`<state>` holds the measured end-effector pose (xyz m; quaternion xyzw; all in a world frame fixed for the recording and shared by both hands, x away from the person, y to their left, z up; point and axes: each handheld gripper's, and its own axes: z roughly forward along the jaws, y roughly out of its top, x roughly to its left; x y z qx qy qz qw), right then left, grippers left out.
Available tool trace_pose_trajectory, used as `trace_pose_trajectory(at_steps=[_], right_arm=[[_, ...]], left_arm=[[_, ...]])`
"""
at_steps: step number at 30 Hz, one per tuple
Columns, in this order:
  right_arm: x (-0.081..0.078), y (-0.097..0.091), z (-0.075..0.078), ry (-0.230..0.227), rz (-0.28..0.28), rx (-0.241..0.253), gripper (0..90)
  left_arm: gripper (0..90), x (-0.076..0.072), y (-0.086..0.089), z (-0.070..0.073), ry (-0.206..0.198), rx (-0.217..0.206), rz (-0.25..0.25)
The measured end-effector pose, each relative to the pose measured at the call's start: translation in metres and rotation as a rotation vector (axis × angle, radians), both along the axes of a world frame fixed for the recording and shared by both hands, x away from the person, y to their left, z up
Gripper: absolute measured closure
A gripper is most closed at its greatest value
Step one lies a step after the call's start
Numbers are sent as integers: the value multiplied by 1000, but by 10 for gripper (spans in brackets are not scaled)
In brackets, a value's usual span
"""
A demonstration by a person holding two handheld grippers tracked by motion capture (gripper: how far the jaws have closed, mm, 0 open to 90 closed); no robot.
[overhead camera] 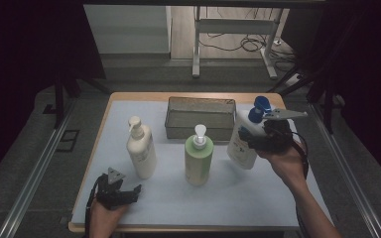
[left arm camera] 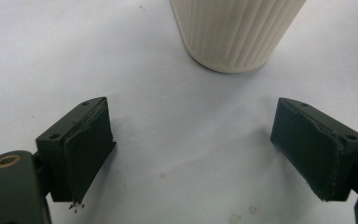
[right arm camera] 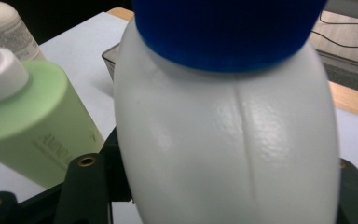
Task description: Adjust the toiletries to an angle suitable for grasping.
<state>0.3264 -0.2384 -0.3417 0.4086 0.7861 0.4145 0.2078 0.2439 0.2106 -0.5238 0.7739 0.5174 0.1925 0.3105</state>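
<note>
Right claw (overhead camera: 258,136) was clamped on the white bottle (overhead camera: 243,141), held tilted above the desk's (overhead camera: 278,198) right side. Left claw (overhead camera: 124,191) rested, jaws apart, near the front-left corner, just short of the cream bottle (overhead camera: 141,148).

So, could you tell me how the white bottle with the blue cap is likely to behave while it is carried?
The white bottle looks smooth and glossy, so it may slip in the right gripper, which clamps its rounded body. It hangs tilted, and the blue cap makes it tall, so it could swing. Probably stiff plastic.
</note>
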Motion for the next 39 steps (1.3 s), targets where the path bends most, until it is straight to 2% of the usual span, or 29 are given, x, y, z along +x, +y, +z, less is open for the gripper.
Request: trace_pose_trajectory(at_steps=[21,39], right_arm=[[31,33,24,-6,28,3,399],[59,59,33,-15,23,17,399]], left_arm=[[123,0,0,0,0,-1,1],[123,0,0,0,0,-3,0]])
